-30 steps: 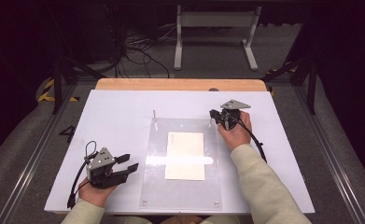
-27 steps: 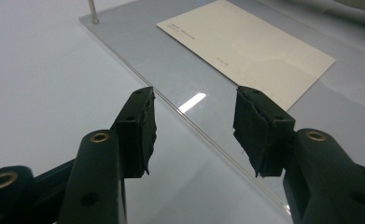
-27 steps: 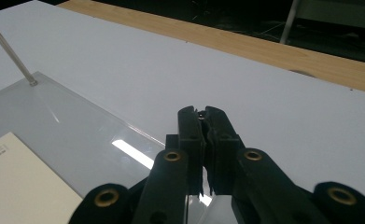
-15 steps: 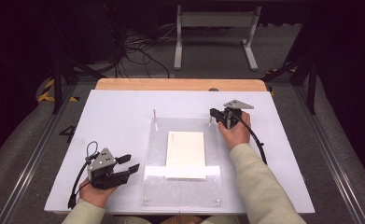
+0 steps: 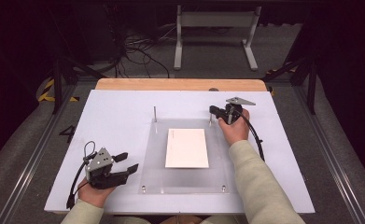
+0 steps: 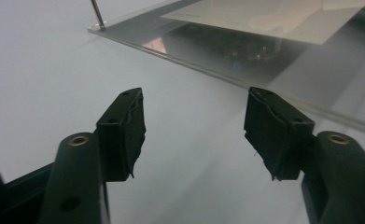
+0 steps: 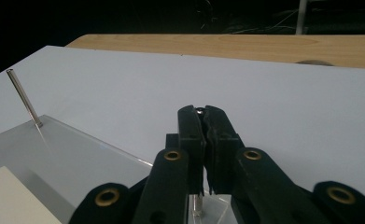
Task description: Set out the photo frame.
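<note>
Jaws of the right gripper point(image 7: 203, 114) are clamped on the thin upright metal pin point(image 7: 197, 205) at the clear acrylic plate's point(image 5: 147, 163) far right corner — still seated, I judge — while the left gripper point(image 6: 194, 130), just opening, waits empty over the white worktop point(image 5: 115, 112) beside the plate.

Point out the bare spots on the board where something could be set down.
Free: the white board left of the clear plate, beyond the left gripper; the strip between the plate and the wooden edge; the right side past the forearm. Crowded: the plate, with its paper and pins, where the right gripper clamps one pin.
</note>
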Action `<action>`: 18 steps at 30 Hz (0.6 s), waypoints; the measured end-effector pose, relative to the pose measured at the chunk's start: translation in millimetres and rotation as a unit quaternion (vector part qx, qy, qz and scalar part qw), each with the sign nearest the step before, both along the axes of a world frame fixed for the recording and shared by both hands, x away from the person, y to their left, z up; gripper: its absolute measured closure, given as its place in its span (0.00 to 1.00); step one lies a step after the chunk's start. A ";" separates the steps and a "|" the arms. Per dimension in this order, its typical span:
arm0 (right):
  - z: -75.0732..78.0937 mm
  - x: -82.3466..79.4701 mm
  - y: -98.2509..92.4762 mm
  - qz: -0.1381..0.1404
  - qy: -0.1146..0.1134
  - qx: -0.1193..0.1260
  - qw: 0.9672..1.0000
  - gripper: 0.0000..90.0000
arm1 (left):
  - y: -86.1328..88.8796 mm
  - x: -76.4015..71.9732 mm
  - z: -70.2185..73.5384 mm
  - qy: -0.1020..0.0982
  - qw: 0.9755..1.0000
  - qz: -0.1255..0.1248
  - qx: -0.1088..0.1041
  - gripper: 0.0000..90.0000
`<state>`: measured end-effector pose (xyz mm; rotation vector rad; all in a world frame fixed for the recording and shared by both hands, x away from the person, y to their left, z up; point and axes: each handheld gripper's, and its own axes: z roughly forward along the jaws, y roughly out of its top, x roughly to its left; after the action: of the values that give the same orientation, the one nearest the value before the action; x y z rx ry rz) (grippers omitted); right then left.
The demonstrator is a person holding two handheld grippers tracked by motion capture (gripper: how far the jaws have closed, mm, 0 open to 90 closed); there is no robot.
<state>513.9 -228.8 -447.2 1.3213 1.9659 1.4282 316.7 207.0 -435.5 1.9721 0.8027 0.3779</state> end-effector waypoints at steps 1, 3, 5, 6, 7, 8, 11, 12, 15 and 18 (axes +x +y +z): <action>0.0 0.8 0.0 -0.001 0.003 0.002 1.000 0.96 | -0.1 0.1 -0.1 -0.002 1.000 -0.004 0.003 0.37; -0.7 2.1 -0.4 -0.002 0.005 0.008 1.000 0.96 | -0.9 -0.1 -0.5 -0.003 1.000 -0.004 0.003 0.31; -0.9 2.7 -0.7 -0.002 0.006 0.010 1.000 0.96 | -2.1 0.5 -1.3 -0.011 1.000 -0.018 0.004 0.28; -1.0 3.2 -0.7 -0.002 0.008 0.011 1.000 0.96 | -2.7 0.5 -1.7 -0.015 1.000 -0.025 0.004 0.26; -1.0 3.6 -0.7 -0.002 0.009 0.012 1.000 0.96 | -3.8 0.5 -2.0 -0.019 0.999 -0.035 0.005 0.23; -1.2 4.0 -1.0 -0.002 0.009 0.014 1.000 0.96 | -4.9 0.8 -2.3 -0.027 0.999 -0.040 0.007 0.21; -1.5 4.3 -0.8 -0.005 0.011 0.016 1.000 0.96 | -11.4 0.3 -3.7 -0.039 0.997 -0.059 0.012 0.14; -1.7 4.4 -0.8 -0.005 0.011 0.017 1.000 0.96 | -13.1 -0.1 -3.5 -0.045 0.997 -0.065 0.015 0.12; -1.9 4.6 -1.1 -0.005 0.012 0.019 1.000 0.96 | -22.0 -1.8 -2.9 -0.072 0.994 -0.077 0.019 0.09; -2.0 4.4 -0.9 -0.006 0.012 0.020 1.000 0.96 | -31.7 -3.0 -1.9 -0.100 0.991 -0.088 0.022 0.07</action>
<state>518.3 -229.7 -449.2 1.3717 1.9521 1.4590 313.6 175.3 -437.4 1.9910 0.4930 0.4832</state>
